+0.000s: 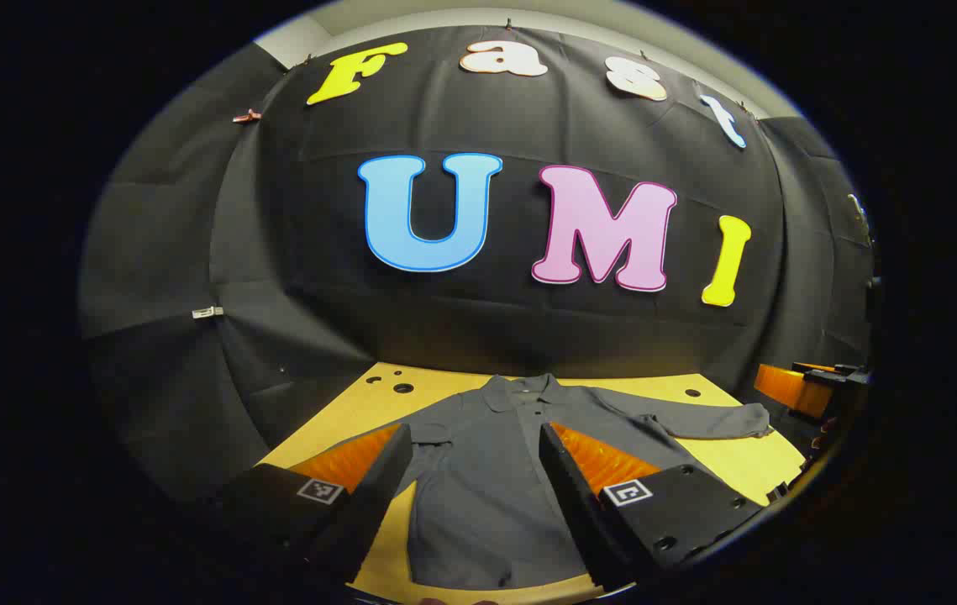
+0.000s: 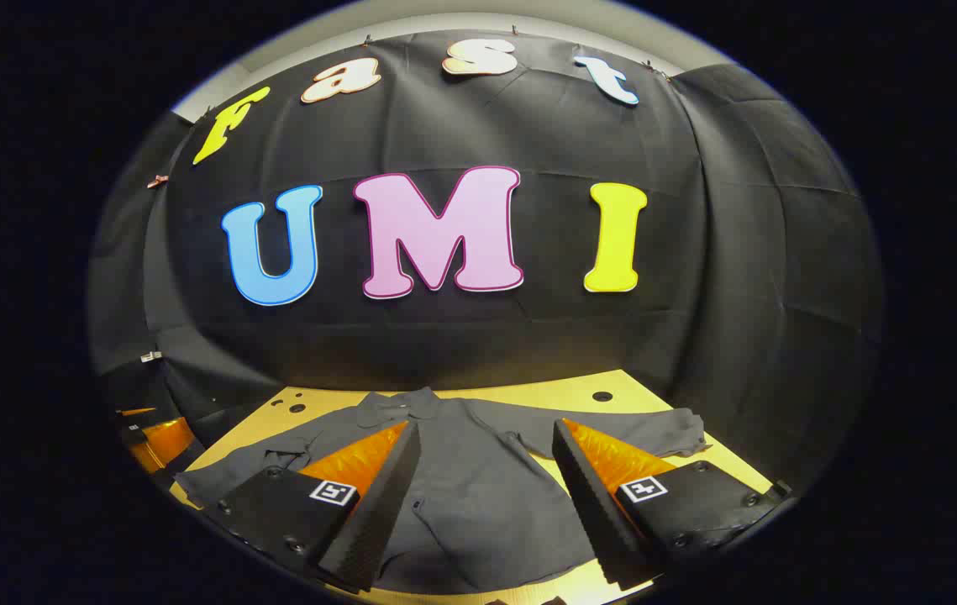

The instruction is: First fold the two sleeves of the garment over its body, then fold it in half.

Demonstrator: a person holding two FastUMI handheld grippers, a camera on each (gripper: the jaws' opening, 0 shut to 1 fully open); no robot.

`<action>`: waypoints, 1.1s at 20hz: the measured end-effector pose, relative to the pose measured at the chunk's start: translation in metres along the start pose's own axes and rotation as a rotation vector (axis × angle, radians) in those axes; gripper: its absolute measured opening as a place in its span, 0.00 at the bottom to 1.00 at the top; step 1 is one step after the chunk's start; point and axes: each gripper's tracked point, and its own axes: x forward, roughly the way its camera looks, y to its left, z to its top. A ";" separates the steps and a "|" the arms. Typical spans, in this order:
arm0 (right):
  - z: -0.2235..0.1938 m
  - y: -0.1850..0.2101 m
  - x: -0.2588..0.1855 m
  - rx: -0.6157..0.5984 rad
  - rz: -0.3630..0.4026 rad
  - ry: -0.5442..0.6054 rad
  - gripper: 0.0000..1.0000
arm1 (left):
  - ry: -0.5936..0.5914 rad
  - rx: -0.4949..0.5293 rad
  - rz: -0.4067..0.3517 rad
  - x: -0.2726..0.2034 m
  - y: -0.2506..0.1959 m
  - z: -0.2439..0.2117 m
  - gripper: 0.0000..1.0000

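two grippers hang above the grey shirt [image 1: 486, 470], which lies flat on the yellow table [image 1: 730, 458], collar toward the black cloth wall [image 1: 528, 319]. we see the left gripper [image 1: 471, 437] spread wide and the right gripper [image 2: 486, 437] likewise, neither apparently touching the shirt.

I see a yellowish wooden desk [image 1: 722, 458] with a few dark round holes near its back edge, pushed up against the black cloth wall. One grey long-sleeved shirt [image 1: 478, 487] lies flat on it, collar toward the wall, hem toward me, both sleeves spread out to the sides. In the right gripper view the shirt [image 2: 478, 496] covers most of the desk [image 2: 579, 391].
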 end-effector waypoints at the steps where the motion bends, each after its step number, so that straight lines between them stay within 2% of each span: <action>1: -0.001 0.000 0.001 -0.004 0.004 0.005 0.97 | 0.009 -0.001 0.000 0.001 -0.002 -0.004 0.92; 3: -0.004 -0.002 0.002 -0.010 0.012 0.013 0.97 | 0.017 0.001 -0.002 0.003 -0.006 -0.005 0.96; 10: -0.009 -0.011 0.013 -0.022 0.022 0.032 0.98 | 0.014 0.011 0.013 0.006 -0.010 -0.005 0.96; 16: -0.010 -0.020 0.030 -0.002 0.024 0.043 0.97 | 0.012 0.010 0.067 0.011 -0.001 0.000 0.96; 17: -0.010 -0.021 0.034 0.001 0.026 0.043 0.98 | 0.014 0.014 0.079 0.011 0.002 0.000 0.92; 18: -0.011 -0.022 0.039 0.004 0.029 0.047 0.98 | 0.013 0.017 0.089 0.012 0.003 0.000 0.96; 19: -0.014 -0.024 0.044 0.007 0.032 0.054 0.97 | 0.010 0.020 0.098 0.011 0.004 0.002 0.96; 20: -0.015 -0.026 0.048 0.010 0.032 0.064 0.97 | 0.009 0.025 0.107 0.011 0.005 0.002 0.92; 22: -0.023 -0.031 0.058 0.011 0.035 0.093 0.97 | 0.013 0.030 0.123 0.011 0.006 0.001 0.96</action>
